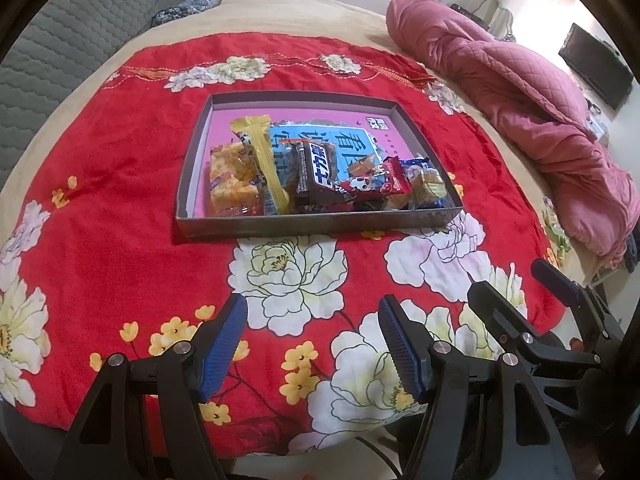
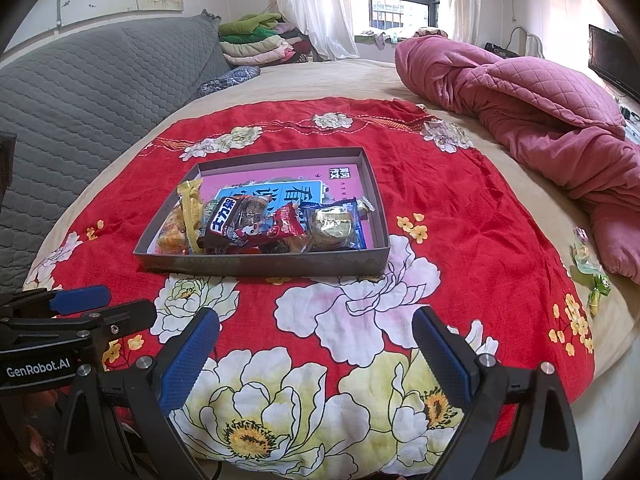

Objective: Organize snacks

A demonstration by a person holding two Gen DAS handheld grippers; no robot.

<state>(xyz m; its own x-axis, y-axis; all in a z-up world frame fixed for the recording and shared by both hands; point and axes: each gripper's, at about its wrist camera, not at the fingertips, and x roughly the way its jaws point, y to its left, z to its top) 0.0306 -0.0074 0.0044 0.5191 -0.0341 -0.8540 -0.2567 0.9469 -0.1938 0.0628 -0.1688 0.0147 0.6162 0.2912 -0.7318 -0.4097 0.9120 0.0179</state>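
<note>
A shallow grey box point(image 1: 192, 168) point(image 2: 260, 262) with a pink printed floor lies on the red flowered cloth point(image 1: 120, 240) point(image 2: 460, 220). Inside it are several snacks: an orange packet point(image 1: 230, 180) at the left, a yellow stick pack point(image 1: 266, 160), a dark chocolate bar point(image 1: 316, 172) point(image 2: 222, 226), a red panda wrapper point(image 1: 380, 184) point(image 2: 280, 226) and a gold-wrapped cake point(image 1: 430, 186) point(image 2: 334, 224). My left gripper point(image 1: 310, 344) hangs open over the cloth, short of the box, holding nothing. My right gripper point(image 2: 316, 352) is also open and empty, beside the left one.
A rumpled pink quilt point(image 1: 520, 100) point(image 2: 540, 112) lies on the bed at the right. A grey quilted headboard point(image 2: 92, 92) lines the left. A few small wrapped sweets point(image 2: 592, 276) lie on the beige sheet off the cloth's right edge. Folded bedding point(image 2: 260, 42) is stacked at the back.
</note>
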